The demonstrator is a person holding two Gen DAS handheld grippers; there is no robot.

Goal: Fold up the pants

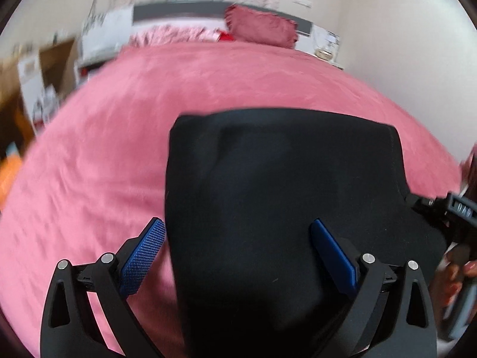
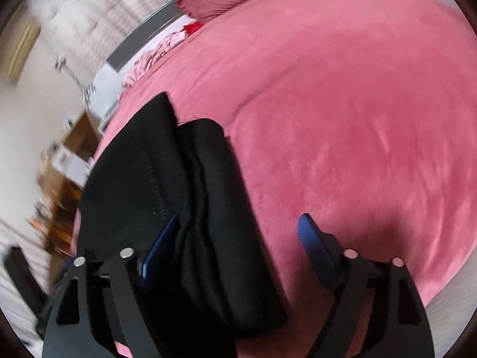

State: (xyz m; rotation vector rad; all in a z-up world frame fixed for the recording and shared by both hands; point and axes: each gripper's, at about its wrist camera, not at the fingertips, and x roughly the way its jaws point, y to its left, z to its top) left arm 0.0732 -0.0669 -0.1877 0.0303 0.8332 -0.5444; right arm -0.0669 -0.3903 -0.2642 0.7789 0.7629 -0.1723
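Black pants [image 1: 283, 185] (pink bedspread [image 1: 119, 125])

Matt black cloth pants [image 1: 283, 179], seam stitched [image 2: 155, 185]. Plush pink fleece bed cover [image 1: 104, 137], soft nap. Left tool [image 1: 235, 253]: matt black plastic, blue dimpled rubbery pads [image 1: 143, 256], shiny metal pins. Same materials on right tool [image 2: 238, 244].

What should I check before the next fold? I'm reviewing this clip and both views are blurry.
1. Left gripper open: ok, blue pads spread, nothing clamped.
2. Right gripper open: ok, one finger tucked in the fabric folds, the other over the bedspread.
3. Black pants lying on the bed: ok.
4. Layers aligned: not ok, right wrist view shows bunched, offset folds.
5. Pillow out of the way: ok, far end.
6. Fold count so far: cannot tell.
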